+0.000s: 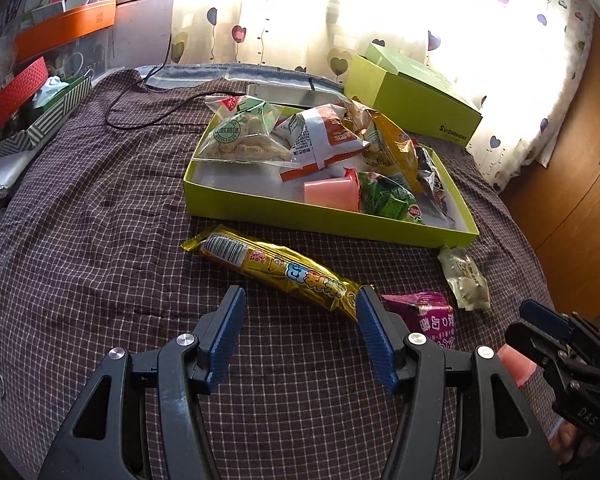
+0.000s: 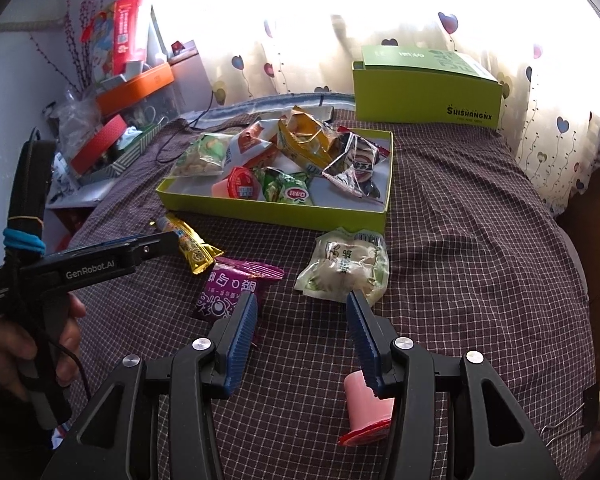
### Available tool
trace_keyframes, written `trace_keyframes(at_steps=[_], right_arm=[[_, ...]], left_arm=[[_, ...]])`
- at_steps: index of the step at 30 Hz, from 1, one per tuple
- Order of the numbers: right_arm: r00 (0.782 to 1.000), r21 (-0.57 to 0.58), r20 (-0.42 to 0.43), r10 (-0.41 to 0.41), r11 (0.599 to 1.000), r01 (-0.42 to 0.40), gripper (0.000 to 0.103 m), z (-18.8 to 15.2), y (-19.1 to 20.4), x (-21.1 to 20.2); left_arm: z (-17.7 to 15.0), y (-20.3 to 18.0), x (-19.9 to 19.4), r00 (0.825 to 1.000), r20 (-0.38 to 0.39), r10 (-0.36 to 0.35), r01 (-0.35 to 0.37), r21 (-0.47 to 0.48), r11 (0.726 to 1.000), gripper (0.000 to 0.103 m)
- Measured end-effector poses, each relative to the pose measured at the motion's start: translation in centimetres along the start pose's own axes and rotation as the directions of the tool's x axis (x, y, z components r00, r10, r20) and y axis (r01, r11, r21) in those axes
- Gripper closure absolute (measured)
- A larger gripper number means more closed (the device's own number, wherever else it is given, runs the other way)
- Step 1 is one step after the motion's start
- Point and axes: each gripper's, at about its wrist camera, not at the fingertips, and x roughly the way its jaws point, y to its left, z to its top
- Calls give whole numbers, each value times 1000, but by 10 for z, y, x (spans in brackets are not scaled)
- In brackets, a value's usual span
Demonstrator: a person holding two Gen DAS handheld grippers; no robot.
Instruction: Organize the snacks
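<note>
A lime-green box tray [image 1: 320, 222] [image 2: 260, 212] on the checkered cloth holds several snack packets and a pink jelly cup [image 1: 332, 194]. Loose on the cloth lie a long gold snack bar [image 1: 276, 268] [image 2: 190, 246], a purple packet [image 1: 424, 314] [image 2: 230, 288], a pale green packet [image 1: 466, 276] [image 2: 346, 266] and a second pink jelly cup [image 2: 366, 406] on its side. My left gripper [image 1: 300, 306] is open just short of the gold bar. My right gripper [image 2: 302, 312] is open and empty, between the purple and pale green packets, the pink cup under its right finger.
The green box lid [image 1: 416, 98] [image 2: 426, 92] stands at the back by the curtain. Clutter with orange and red boxes [image 1: 66, 26] [image 2: 134, 84] fills the left side. A black cable [image 1: 140, 96] runs across the cloth's far left. A wooden cabinet [image 1: 572, 168] is at the right.
</note>
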Motion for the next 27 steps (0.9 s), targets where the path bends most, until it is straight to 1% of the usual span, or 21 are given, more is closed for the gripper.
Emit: trace_keyframes(at_steps=[5, 9, 10, 13, 18, 20, 23, 25, 27], right_arm=[[1000, 0, -7, 3, 1000, -3, 57, 1, -1, 4], [1000, -2, -10, 8, 1000, -8, 57, 2, 0, 6], [1000, -4, -10, 9, 1000, -9, 57, 2, 0, 6], [1000, -7, -11, 13, 1000, -13, 57, 2, 3, 7], [1000, -15, -16, 25, 1000, -26, 57, 3, 9, 10], [999, -21, -18, 30, 999, -31, 57, 2, 12, 12], [999, -27, -26, 37, 999, -37, 57, 2, 16, 15], [999, -29, -31, 40, 999, -41, 57, 1, 20, 18], [998, -32, -36, 44, 998, -45, 57, 2, 23, 20]], left_arm=[[9, 9, 17, 999, -32, 23, -26, -111, 994, 45], [16, 10, 29, 997, -30, 75, -78, -138, 987, 45], [17, 10, 34, 995, -40, 92, -97, -137, 986, 45], [18, 11, 40, 993, -51, 104, -109, -124, 986, 45], [11, 13, 29, 990, -19, 141, -141, -34, 989, 45], [6, 19, 25, 987, -32, 159, -159, -16, 987, 45], [-3, 32, 18, 985, -62, 162, -163, -14, 987, 45], [-9, 39, 11, 988, -52, 143, -145, -17, 989, 45], [-11, 42, 6, 987, -38, 155, -156, -14, 988, 45]])
